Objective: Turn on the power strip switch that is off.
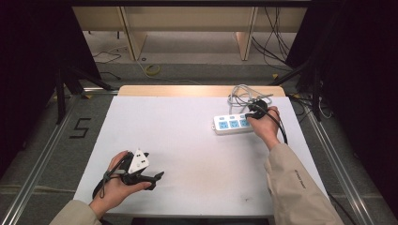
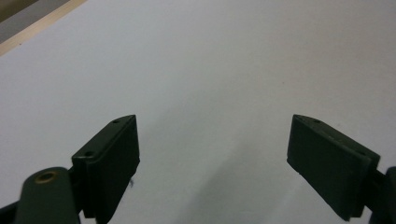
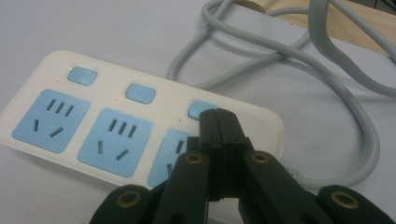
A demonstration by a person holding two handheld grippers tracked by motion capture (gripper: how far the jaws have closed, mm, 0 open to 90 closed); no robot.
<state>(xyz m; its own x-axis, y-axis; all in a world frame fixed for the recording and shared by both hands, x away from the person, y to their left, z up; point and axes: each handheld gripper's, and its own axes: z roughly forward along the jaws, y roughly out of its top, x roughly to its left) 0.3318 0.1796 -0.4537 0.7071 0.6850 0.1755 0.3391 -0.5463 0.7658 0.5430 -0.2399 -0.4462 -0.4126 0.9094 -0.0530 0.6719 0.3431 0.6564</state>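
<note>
High view: white table [image 1: 187,140], person's forearms entering from the bottom edge. Power strip [image 1: 231,124] lies flat right of centre, sockets up, its grey cord [image 1: 240,93] coiled in loops at the table's far edge behind it. No container anywhere on the surface.

Right gripper [image 1: 251,114] sits at the strip's right end. Right gripper view: jaws pressed together with nothing between them, tips low over the rightmost blue button [image 3: 198,108] of three, apparently touching it, though contact can't be confirmed. Closed jaws make one blunt point, which probably suits poking a switch. Small red dots near the buttons, too faint to read as lamps.

Left gripper [image 1: 157,176] rests at lower left of the high view, well apart from the strip, hand [image 1: 115,185] wrapped round its body. Left gripper view: jaws spread wide over bare table, grasping nothing. Likely parked clear of the work.
</note>
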